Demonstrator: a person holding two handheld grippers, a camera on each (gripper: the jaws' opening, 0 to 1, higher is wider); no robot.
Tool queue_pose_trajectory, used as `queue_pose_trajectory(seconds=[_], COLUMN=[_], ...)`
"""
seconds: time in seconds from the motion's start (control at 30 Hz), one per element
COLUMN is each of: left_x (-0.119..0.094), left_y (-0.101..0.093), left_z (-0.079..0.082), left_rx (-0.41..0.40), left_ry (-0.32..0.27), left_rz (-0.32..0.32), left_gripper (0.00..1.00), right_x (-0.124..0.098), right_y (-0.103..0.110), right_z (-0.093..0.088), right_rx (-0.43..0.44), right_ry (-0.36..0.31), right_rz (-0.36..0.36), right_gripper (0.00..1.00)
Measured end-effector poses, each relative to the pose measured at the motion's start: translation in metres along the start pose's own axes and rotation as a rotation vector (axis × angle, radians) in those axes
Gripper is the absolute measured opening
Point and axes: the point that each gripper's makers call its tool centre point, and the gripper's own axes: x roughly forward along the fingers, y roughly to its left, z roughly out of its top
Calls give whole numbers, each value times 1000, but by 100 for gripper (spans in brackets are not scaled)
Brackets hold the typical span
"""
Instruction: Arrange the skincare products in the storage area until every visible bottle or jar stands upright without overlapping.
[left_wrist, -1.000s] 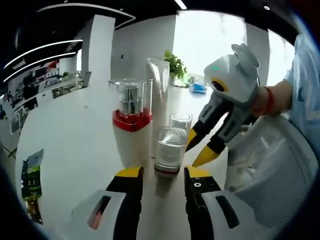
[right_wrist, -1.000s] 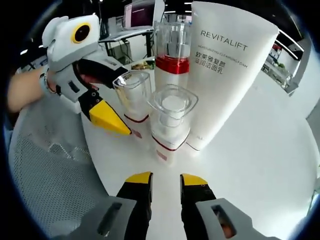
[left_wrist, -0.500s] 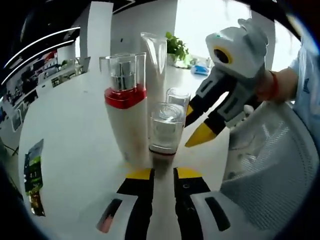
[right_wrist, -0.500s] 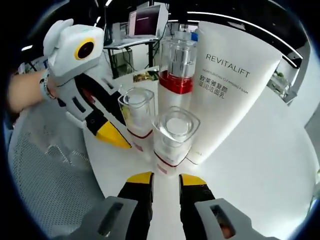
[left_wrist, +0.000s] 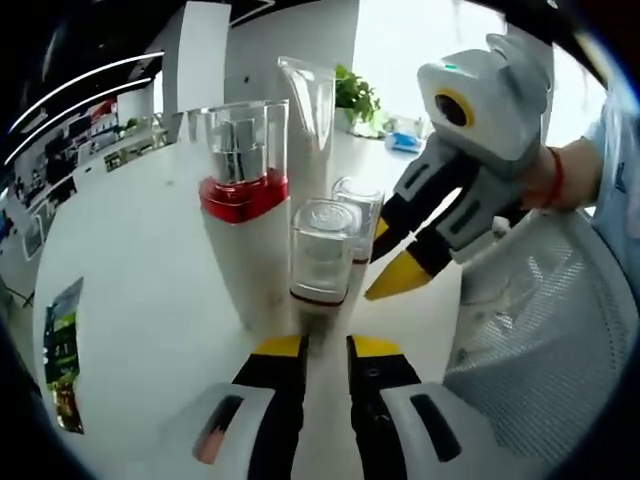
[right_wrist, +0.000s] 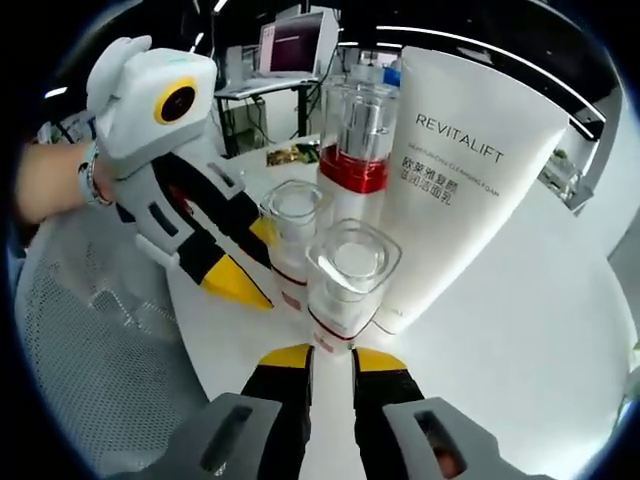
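**White table with four skincare items standing upright between two grippers**

White tabletop (left_wrist: 140, 260) carries a tight cluster of skincare products, all standing upright. In the left gripper view, going left to right: a flat printed packet (left_wrist: 62, 355) lies near the table's edge, well apart from the cluster. Next comes a tall pump bottle (left_wrist: 243, 220) with a clear cap and red band. Behind it rises a tall tube (left_wrist: 308, 105), seen edge-on. Just beside the pump bottle stands a small jar (left_wrist: 323, 255) with a clear square cap, and behind that a second jar (left_wrist: 358, 215) of the same kind. The right gripper (left_wrist: 392, 262) comes in from the right, its yellow tips parted around the second jar. A white mesh chair back (left_wrist: 545, 330) sits at the right edge. At the bottom, the left gripper (left_wrist: 327, 348) has its jaws nearly together, holding nothing, just short of the small jar.

In the right gripper view, the left gripper (right_wrist: 255, 268) reaches in from the left beside a jar (right_wrist: 296, 245). A nearer jar (right_wrist: 350, 285) stands in front, the pump bottle (right_wrist: 356, 150) behind, and the tube (right_wrist: 460, 190), printed REVITALIFT, on the right. The right gripper (right_wrist: 330, 358) shows jaws nearly together, empty.
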Motion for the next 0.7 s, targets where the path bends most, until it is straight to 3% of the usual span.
queue_pose_trajectory(seconds=[0.7], left_x=[7], left_y=[0], left_z=[-3], left_rx=[3], left_ry=[6], left_rz=[4], left_gripper=[24], right_x=[1], right_y=[1], right_z=[0], right_rx=[-13], right_ry=[6], right_rz=[0], right_gripper=[6])
